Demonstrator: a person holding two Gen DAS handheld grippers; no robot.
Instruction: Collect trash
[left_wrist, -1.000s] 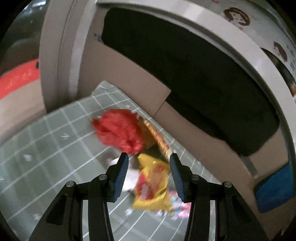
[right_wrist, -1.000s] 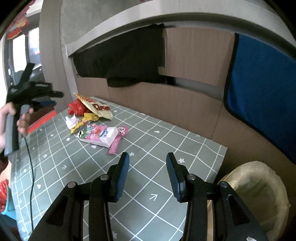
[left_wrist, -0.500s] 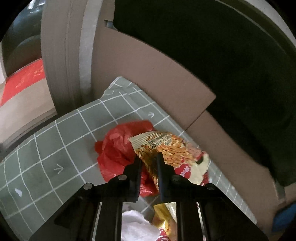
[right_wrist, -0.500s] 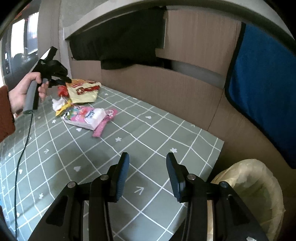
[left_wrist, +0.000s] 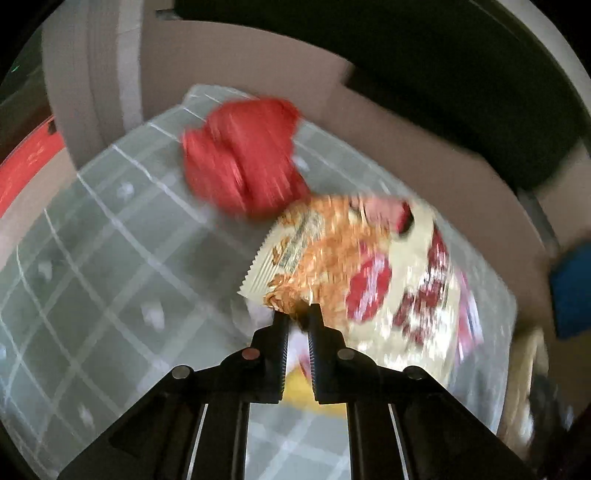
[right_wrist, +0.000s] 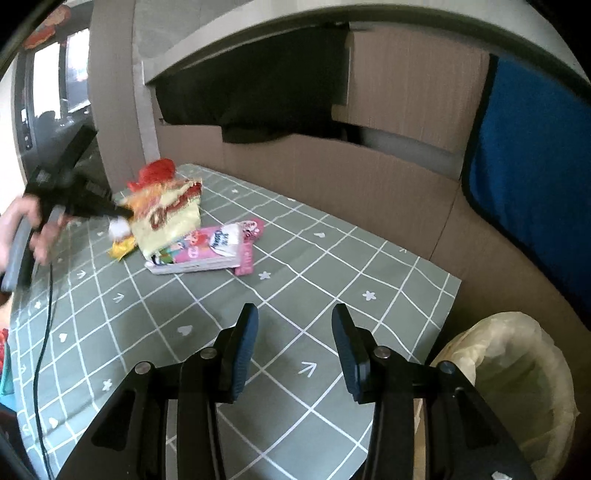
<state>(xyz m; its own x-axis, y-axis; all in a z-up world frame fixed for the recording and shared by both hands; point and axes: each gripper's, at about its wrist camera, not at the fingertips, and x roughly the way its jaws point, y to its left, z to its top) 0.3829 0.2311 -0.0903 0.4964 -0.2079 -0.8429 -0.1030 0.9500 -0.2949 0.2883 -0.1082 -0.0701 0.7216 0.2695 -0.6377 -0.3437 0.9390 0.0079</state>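
On the green checked table (right_wrist: 192, 332) lies a pile of trash. My left gripper (left_wrist: 297, 317) pinches a corner of the orange and cream snack bag (left_wrist: 354, 266); its jaws are closing on it. The picture is blurred by motion. Behind the bag lies a crumpled red plastic bag (left_wrist: 243, 162). In the right wrist view a hand (right_wrist: 22, 225) holds the left gripper (right_wrist: 122, 213), and the snack bag (right_wrist: 168, 218) hangs tilted over a pink packet (right_wrist: 210, 247) and a yellow wrapper (right_wrist: 122, 251). My right gripper (right_wrist: 293, 325) hovers open over the near table, holding nothing.
A bin lined with a pale bag (right_wrist: 509, 369) stands off the table's right corner. Cardboard walls (right_wrist: 351, 177) close the far side, with a blue cloth (right_wrist: 532, 147) at the right. A black cable (right_wrist: 44, 332) trails across the table's left part.
The left gripper came down onto the pile, its jaws narrowed onto the snack bag's corner, and the bag has moved with it. The right gripper has held still.
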